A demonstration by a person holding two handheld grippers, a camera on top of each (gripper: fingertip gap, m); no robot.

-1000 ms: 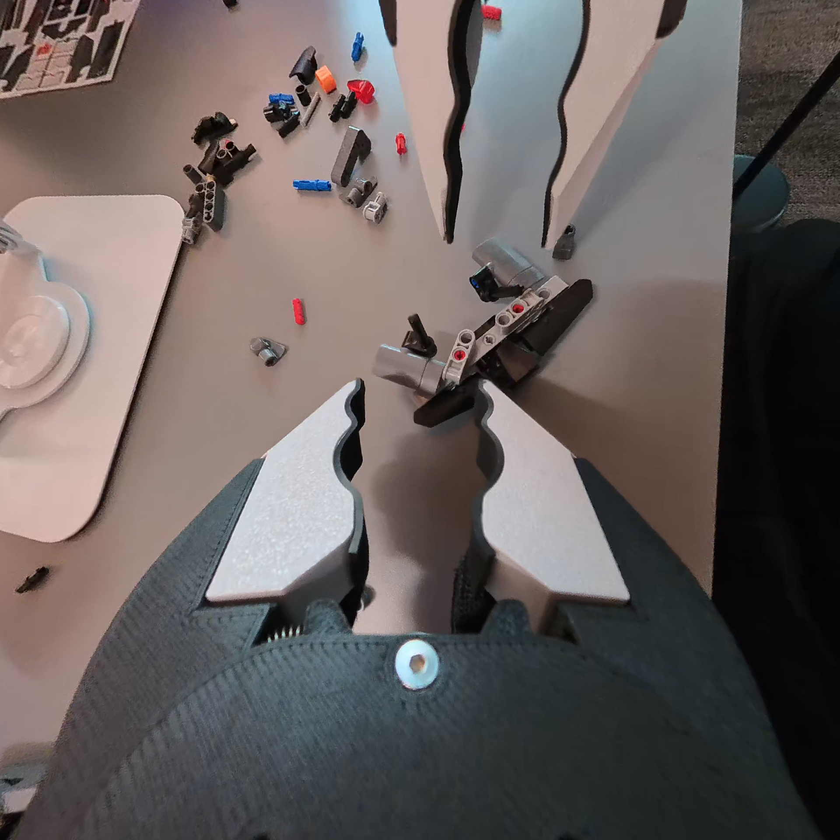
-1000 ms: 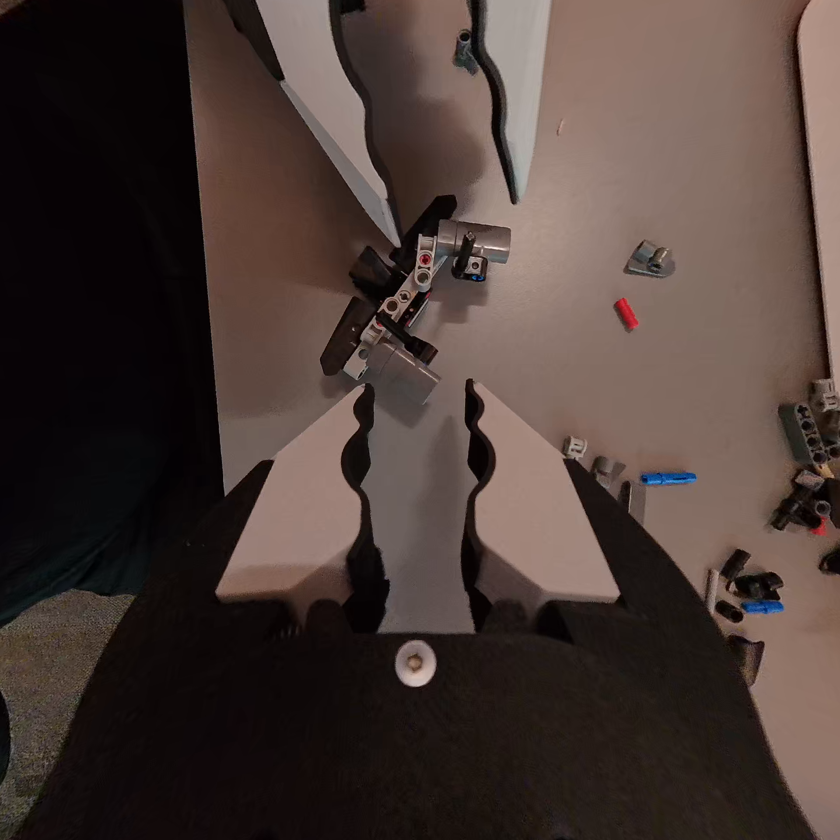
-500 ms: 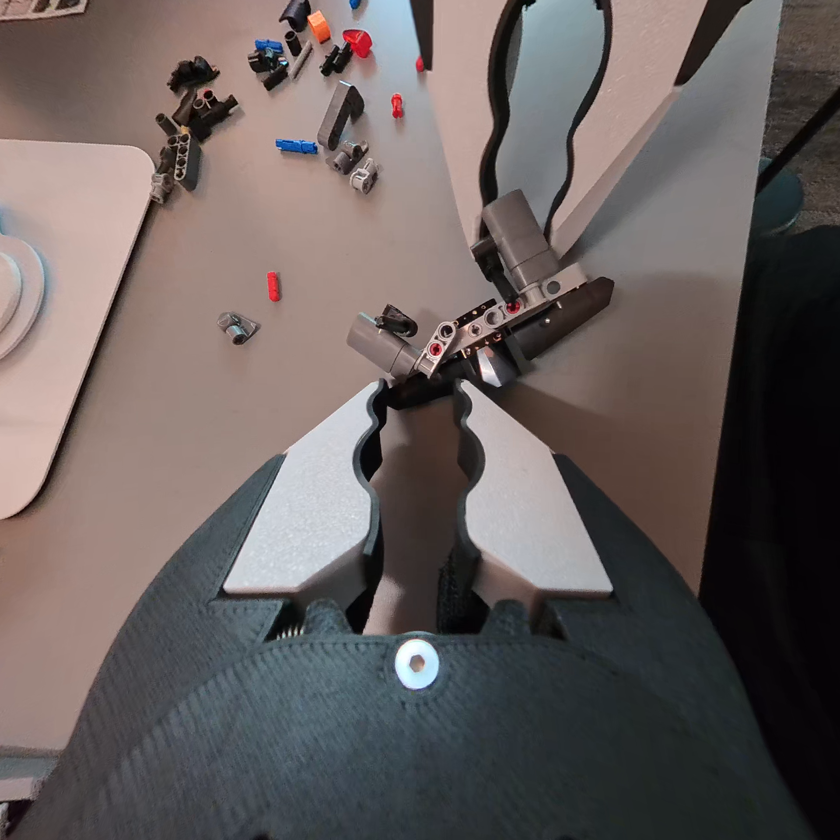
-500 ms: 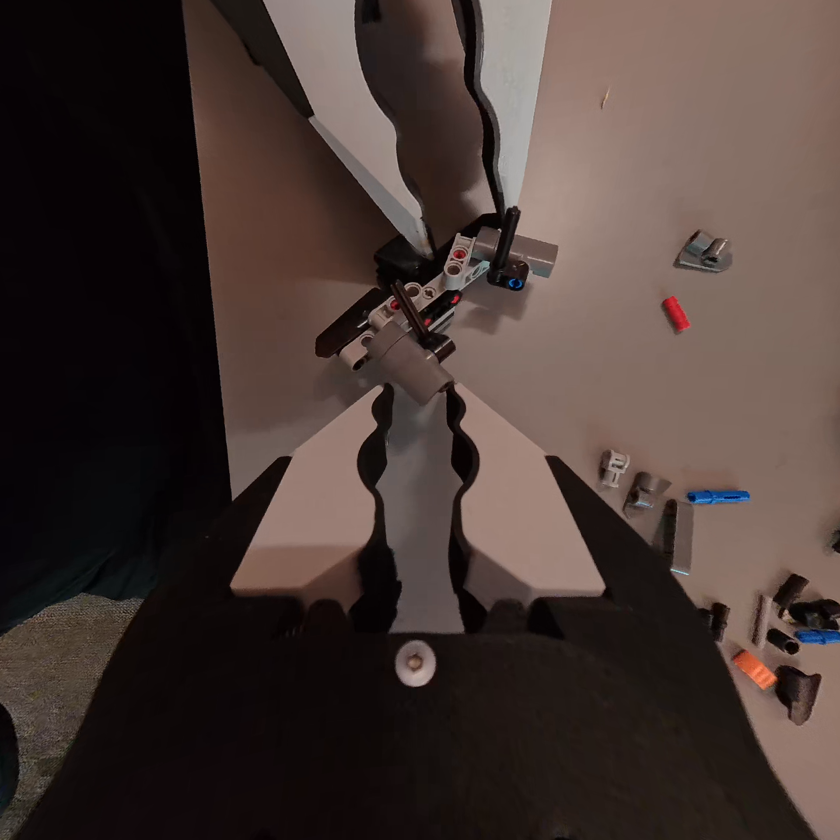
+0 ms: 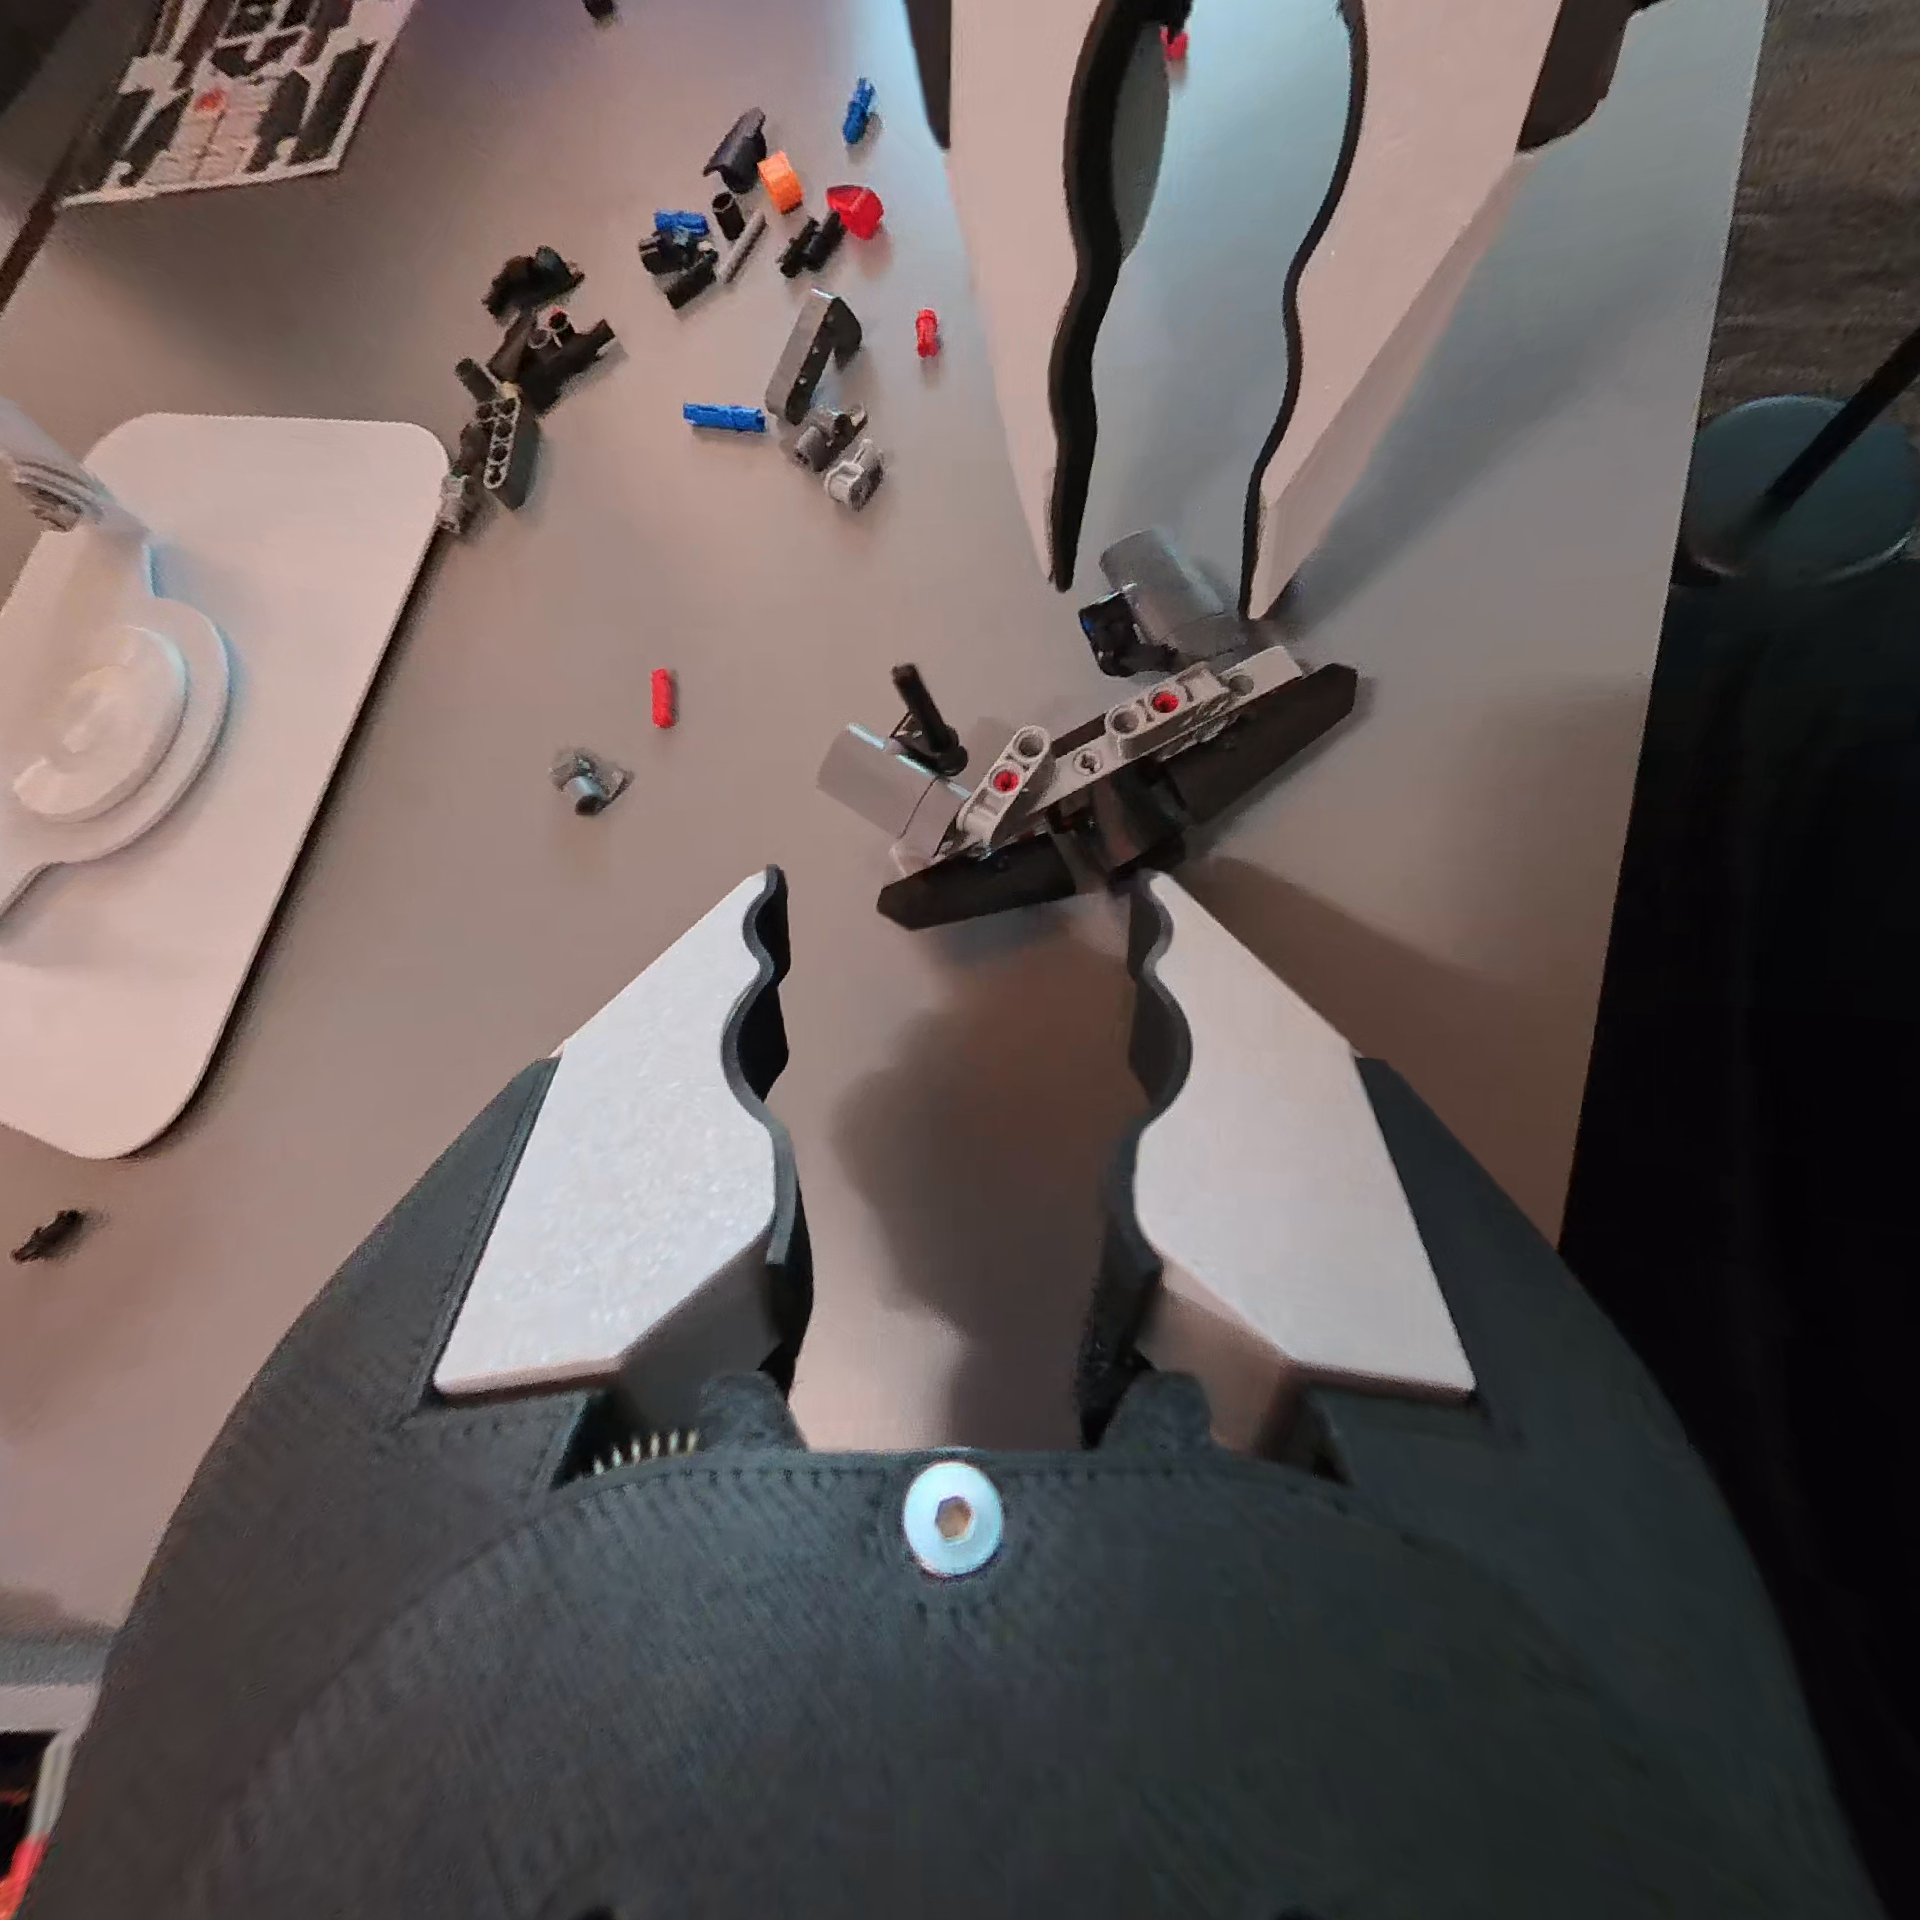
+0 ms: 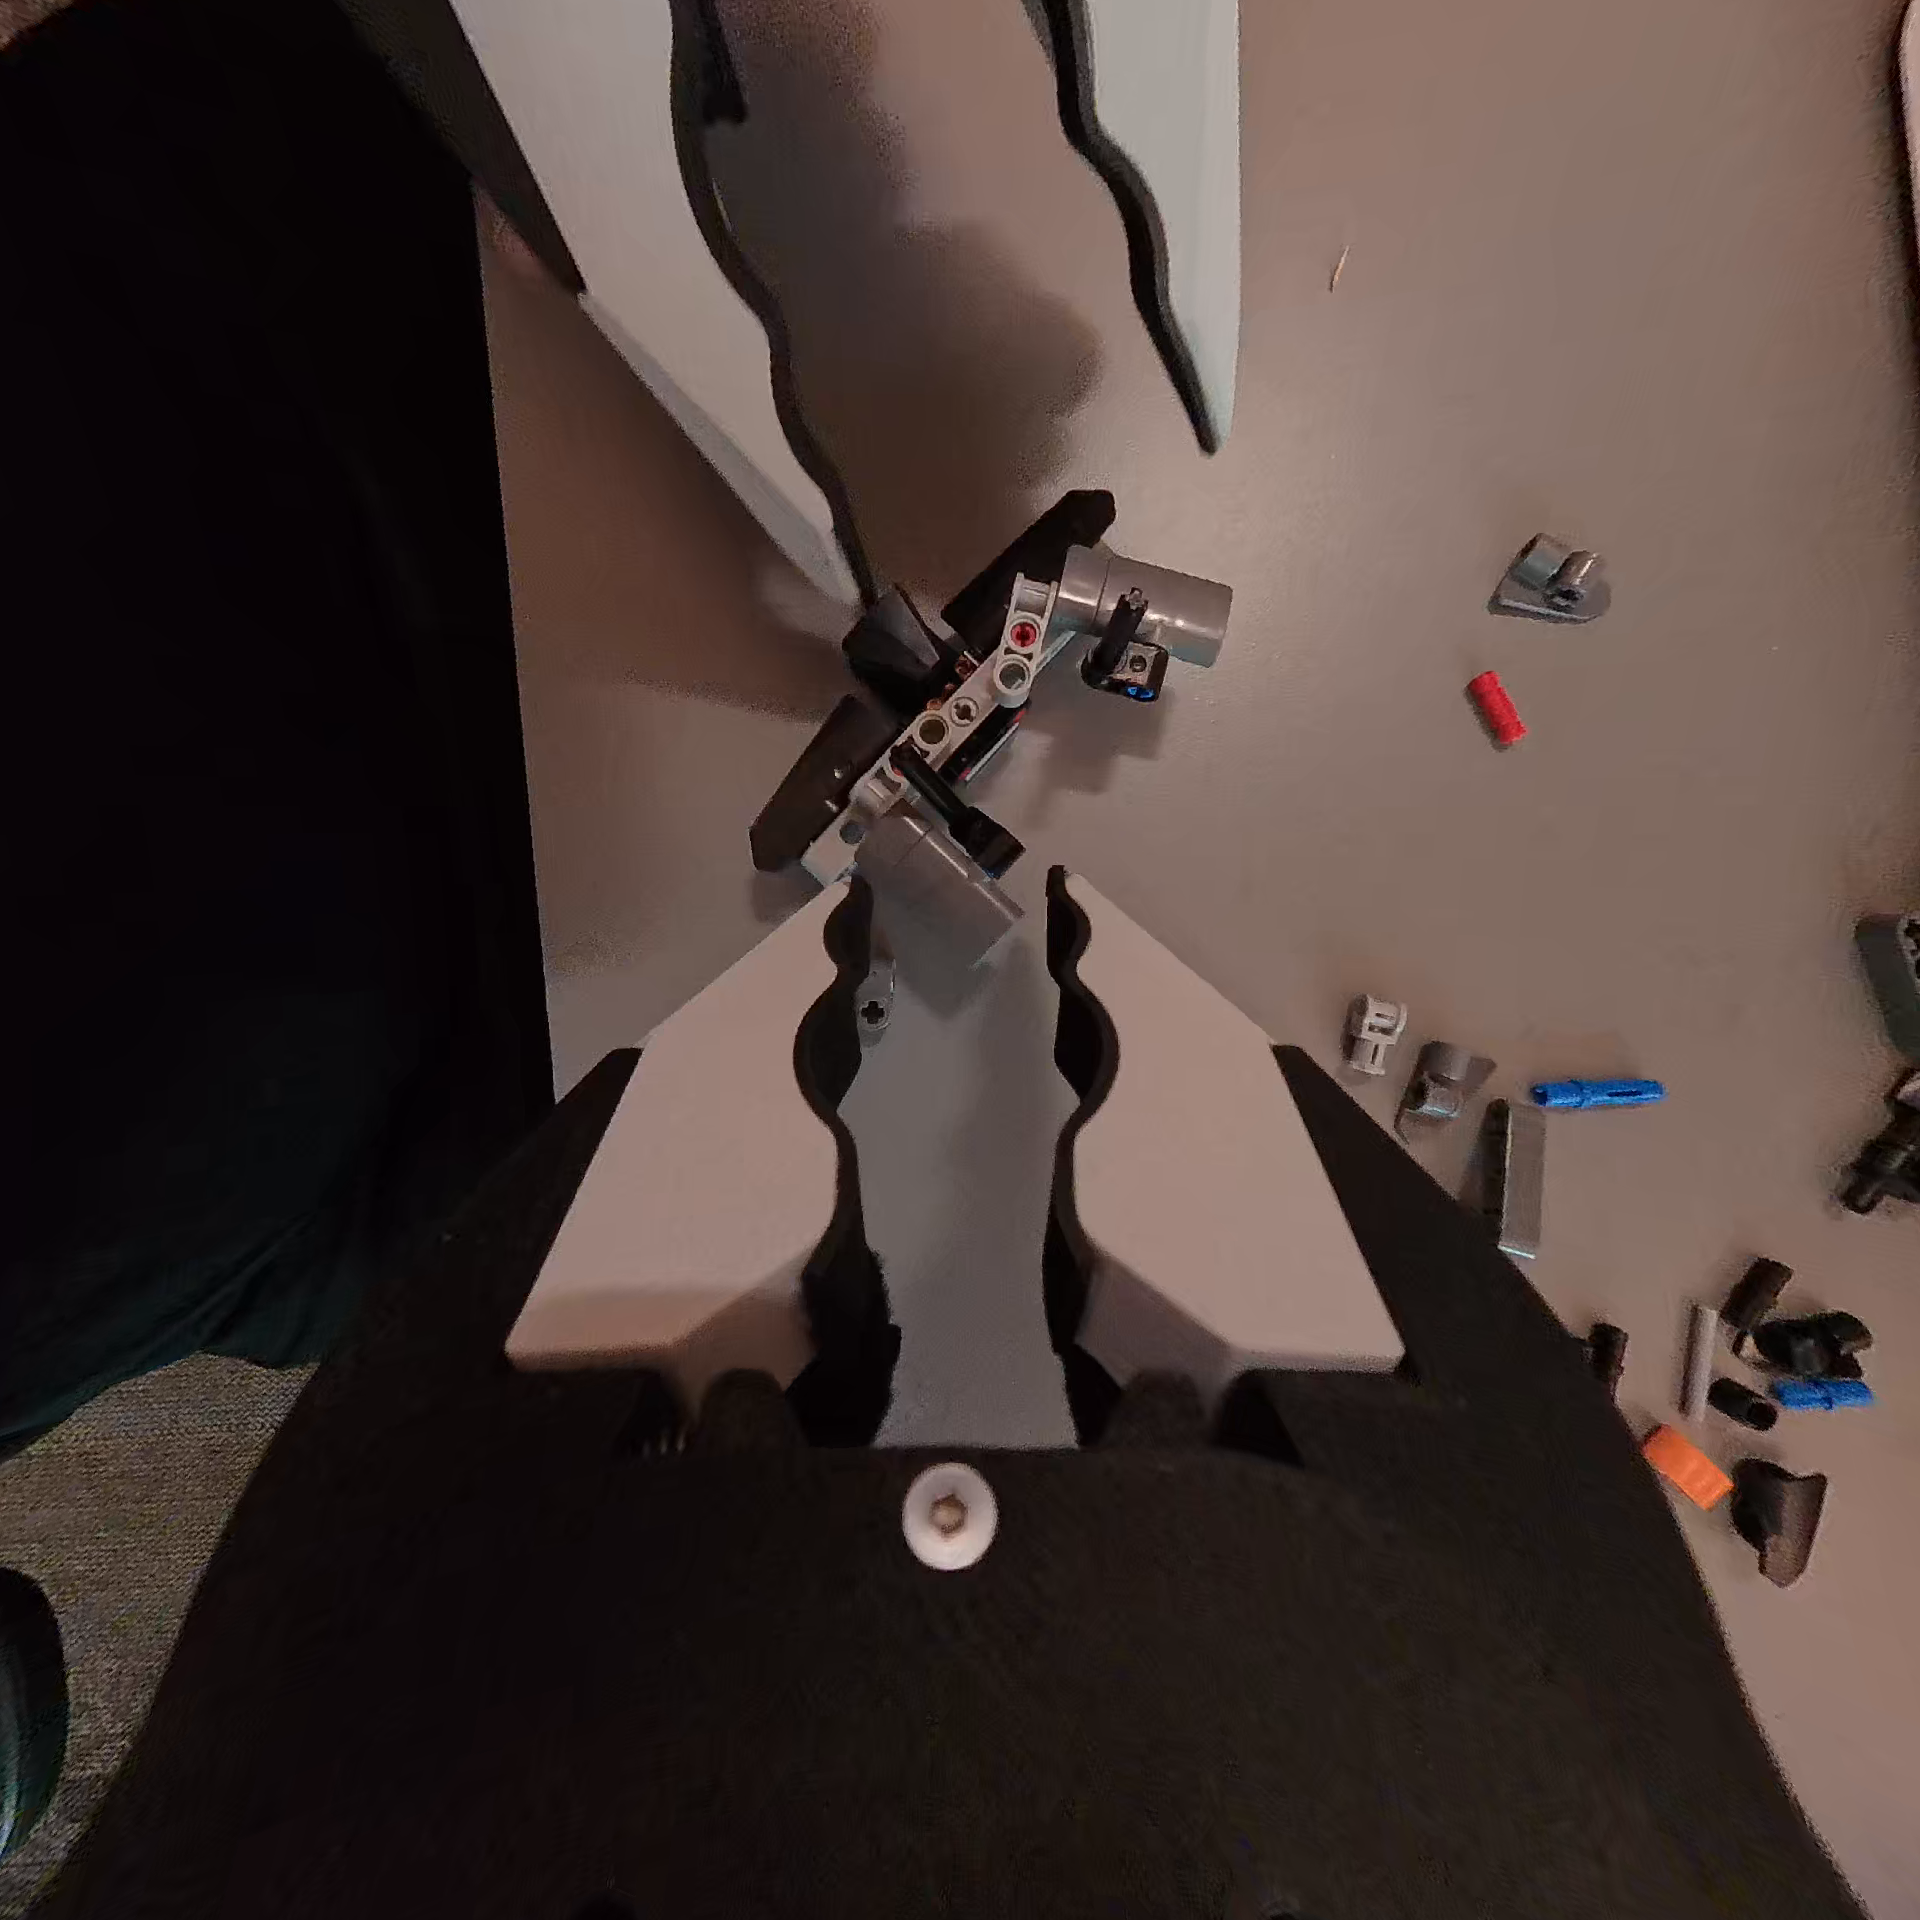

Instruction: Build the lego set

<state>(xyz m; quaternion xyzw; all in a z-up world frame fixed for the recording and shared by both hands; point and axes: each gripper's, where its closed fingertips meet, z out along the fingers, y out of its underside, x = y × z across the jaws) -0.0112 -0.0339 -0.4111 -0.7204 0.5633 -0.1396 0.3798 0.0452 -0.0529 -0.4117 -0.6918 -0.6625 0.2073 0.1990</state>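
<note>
The partly built lego assembly (image 5: 1101, 769), black panels under a light grey beam with a grey cylinder at each end, lies on the grey table near its right edge. My left gripper (image 5: 956, 888) is open and empty, with its tips just short of the assembly's black panel. My right gripper (image 6: 954, 888) is open, its fingertips either side of one grey cylinder (image 6: 935, 883) with small gaps showing. In the left wrist view the right gripper (image 5: 1153, 587) comes in from the far side. In the right wrist view the left gripper (image 6: 1034, 530) stands wide open behind the assembly (image 6: 966, 707).
Loose black, grey, blue, red and orange pieces (image 5: 727, 270) are scattered at the far left. A red pin (image 5: 662, 696) and a small grey piece (image 5: 587, 779) lie nearer. A white pad (image 5: 239, 644) sits at the left, an instruction sheet (image 5: 229, 94) behind it. The table edge (image 5: 1621, 935) runs close on the right. Left tips to right tips: about 7 cm. My left tips are roughly 8 cm from the small grey piece (image 5: 587, 779). Look for it in the right wrist view (image 6: 1545, 571) too.
Half a second ago both grippers were closed in on the ends of the assembly. Now both have opened, the left has drawn back a little, and the assembly rests flat on the table.
</note>
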